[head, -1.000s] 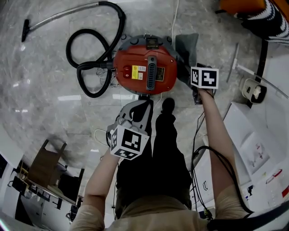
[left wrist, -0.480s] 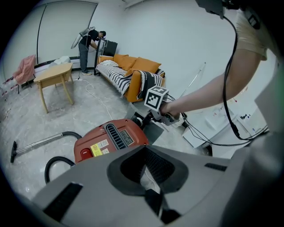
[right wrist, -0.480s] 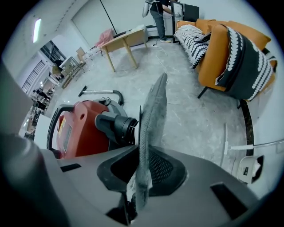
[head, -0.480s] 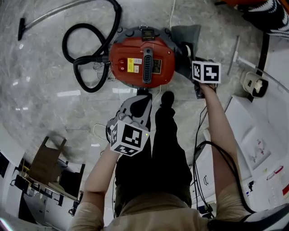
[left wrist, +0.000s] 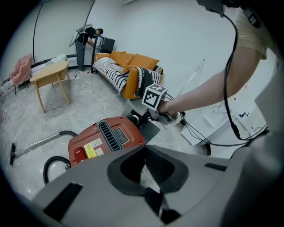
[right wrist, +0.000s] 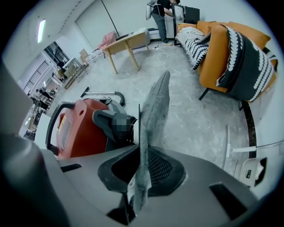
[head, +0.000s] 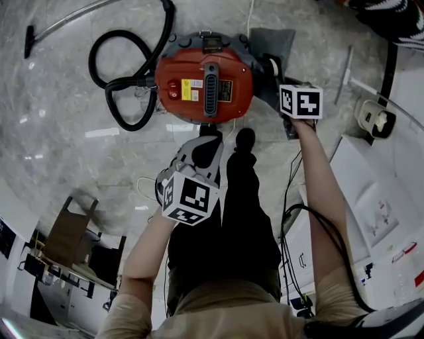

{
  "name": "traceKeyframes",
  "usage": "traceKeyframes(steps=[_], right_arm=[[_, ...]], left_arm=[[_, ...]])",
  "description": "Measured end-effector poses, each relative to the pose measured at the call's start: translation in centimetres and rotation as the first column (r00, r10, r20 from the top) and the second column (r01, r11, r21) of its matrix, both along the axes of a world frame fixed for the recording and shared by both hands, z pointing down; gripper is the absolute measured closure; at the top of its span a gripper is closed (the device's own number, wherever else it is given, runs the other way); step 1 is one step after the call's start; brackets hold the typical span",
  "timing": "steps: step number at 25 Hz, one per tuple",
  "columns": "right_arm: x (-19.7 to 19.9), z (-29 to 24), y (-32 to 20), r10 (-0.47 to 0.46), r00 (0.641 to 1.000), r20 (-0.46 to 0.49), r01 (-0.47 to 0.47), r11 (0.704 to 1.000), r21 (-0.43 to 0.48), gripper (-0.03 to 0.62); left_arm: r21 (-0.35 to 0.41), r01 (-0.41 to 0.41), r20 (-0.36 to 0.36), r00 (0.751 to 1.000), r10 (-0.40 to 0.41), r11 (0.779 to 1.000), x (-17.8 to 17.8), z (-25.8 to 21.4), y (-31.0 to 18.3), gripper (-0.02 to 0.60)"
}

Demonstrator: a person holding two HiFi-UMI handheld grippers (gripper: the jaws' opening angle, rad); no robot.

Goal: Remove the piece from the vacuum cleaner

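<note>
A red canister vacuum cleaner stands on the marble floor, also in the left gripper view. A flat grey fabric piece sticks out from its right side. My right gripper is at that piece. In the right gripper view the grey piece runs upright between the jaws, which are closing and pinch its lower edge at the right gripper. My left gripper hovers at the vacuum's near side. In its own view the left gripper has its jaws together with nothing between them.
A black hose loops left of the vacuum, and its metal wand lies beyond. An orange sofa and a wooden table stand further off, with a person at the back. Papers and cables lie at the right.
The vacuum has slid up and left in the head view. My right gripper has come in onto the grey piece. The left gripper has barely moved.
</note>
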State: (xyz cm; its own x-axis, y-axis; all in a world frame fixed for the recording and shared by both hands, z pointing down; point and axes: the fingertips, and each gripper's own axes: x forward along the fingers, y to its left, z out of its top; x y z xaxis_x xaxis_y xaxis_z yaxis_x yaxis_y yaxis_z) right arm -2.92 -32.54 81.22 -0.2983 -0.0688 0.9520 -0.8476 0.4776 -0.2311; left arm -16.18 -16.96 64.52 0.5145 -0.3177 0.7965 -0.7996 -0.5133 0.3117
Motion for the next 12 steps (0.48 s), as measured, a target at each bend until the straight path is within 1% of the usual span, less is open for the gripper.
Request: traceKeyframes(steps=[2, 7, 12], right_arm=[[0.12, 0.06, 0.06, -0.021, 1.0, 0.0, 0.021, 1.0, 0.024, 0.548], [0.41, 0.21, 0.1, -0.006, 0.999, 0.036, 0.004, 0.999, 0.044, 0.548], [0.4, 0.15, 0.16, -0.047, 0.997, 0.069, 0.041, 0.995, 0.086, 0.548]], left_arm=[[0.001, -0.004, -0.003, 1.0, 0.004, 1.0, 0.33, -0.08, -0.12, 0.578], [-0.002, -0.022, -0.009, 1.0, 0.022, 1.0, 1.0, 0.01, -0.04, 0.578], [-0.004, -0.022, -0.004, 1.0, 0.022, 1.0, 1.05, 0.07, 0.31, 0.578]])
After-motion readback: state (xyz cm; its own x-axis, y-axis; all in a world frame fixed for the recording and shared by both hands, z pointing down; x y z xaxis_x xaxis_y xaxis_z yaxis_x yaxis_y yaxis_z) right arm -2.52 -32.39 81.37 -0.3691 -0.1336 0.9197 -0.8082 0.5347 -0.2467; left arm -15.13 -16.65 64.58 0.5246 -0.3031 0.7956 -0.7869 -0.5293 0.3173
